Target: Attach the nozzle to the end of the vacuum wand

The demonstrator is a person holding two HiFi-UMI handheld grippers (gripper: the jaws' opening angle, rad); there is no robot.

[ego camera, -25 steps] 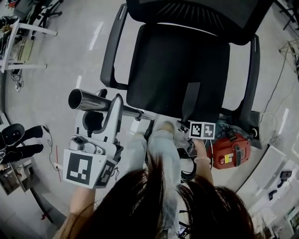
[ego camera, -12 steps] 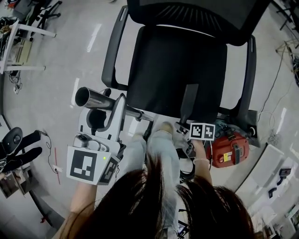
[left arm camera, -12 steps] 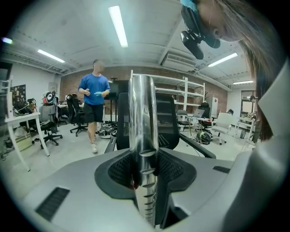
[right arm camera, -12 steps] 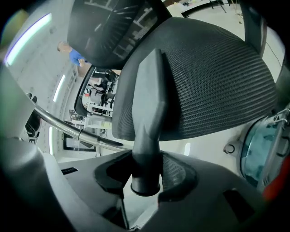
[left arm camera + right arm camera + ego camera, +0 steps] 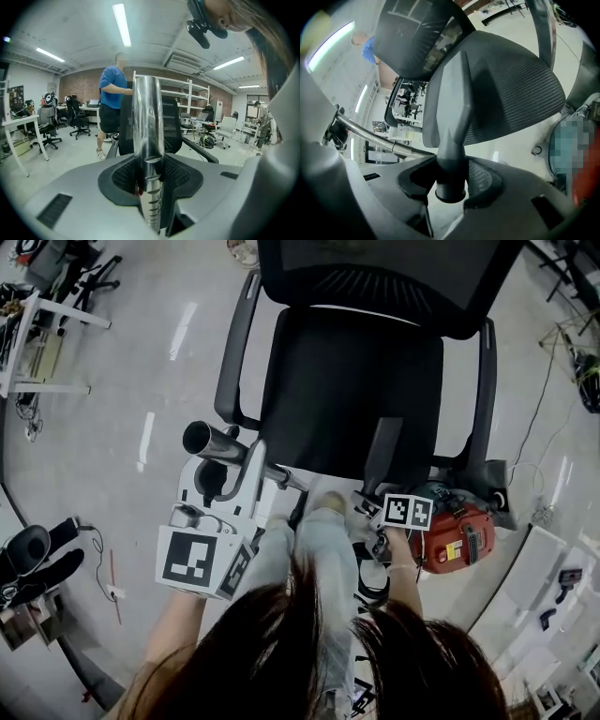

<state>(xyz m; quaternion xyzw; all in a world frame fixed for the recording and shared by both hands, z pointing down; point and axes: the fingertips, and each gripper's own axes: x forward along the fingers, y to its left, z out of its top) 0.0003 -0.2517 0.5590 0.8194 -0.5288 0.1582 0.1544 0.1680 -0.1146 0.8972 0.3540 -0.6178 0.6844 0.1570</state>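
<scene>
The left tool (image 5: 149, 199) is clamped on a shiny chrome vacuum wand tube (image 5: 147, 117), whose open round end points up beside the armrest of a black mesh office chair (image 5: 356, 381). The right tool (image 5: 450, 190) is clamped on the round collar of a dark grey, tapered, flat-tipped plastic nozzle (image 5: 455, 108), held over the seat's front edge, apart from the wand. A red vacuum canister (image 5: 461, 540) sits on the floor.

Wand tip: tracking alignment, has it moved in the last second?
Yes. The wand moved right in head view, its tip closer to the chair armrest.
</scene>
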